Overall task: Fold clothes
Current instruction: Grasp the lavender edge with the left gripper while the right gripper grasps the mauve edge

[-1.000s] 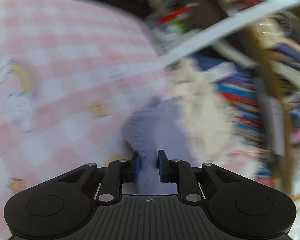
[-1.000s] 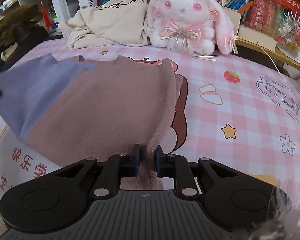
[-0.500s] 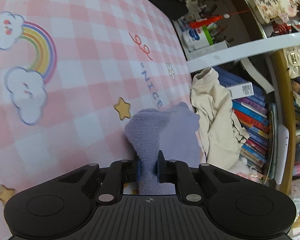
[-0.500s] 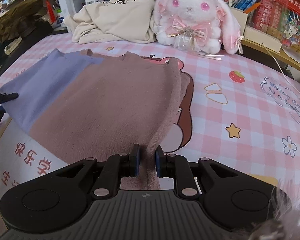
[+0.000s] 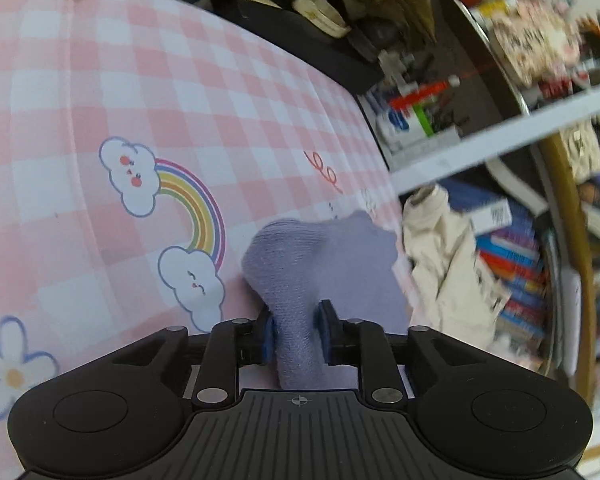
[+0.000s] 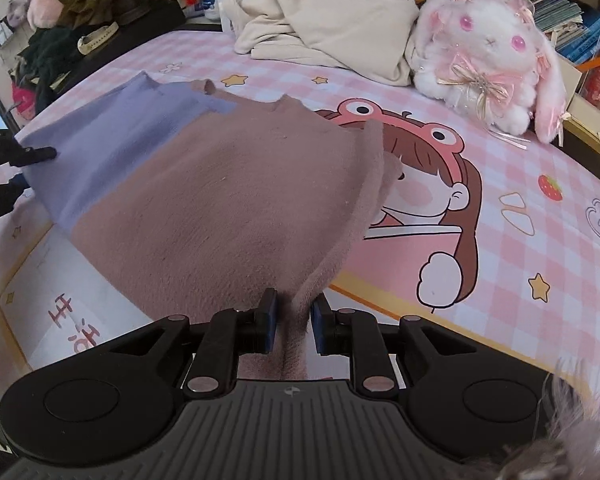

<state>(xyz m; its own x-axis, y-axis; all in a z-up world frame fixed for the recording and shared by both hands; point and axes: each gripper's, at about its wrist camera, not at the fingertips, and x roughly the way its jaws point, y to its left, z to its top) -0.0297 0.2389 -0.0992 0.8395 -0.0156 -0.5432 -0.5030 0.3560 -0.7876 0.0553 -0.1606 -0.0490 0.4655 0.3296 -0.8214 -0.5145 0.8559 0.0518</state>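
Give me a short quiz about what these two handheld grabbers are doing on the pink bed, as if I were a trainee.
1. True or false: both the left gripper and the right gripper have their jaws shut on the same garment.
2. Which colour part of the sweater does the left gripper pinch? A) brown B) lilac C) cream
3. Fill in: the plush toy beside the cream top is a ____.

Key
1. True: the right wrist view shows the left gripper at the sweater's far lilac edge.
2. B: lilac knit sits between its jaws.
3. Rabbit, white and pink, sitting on the checked sheet.
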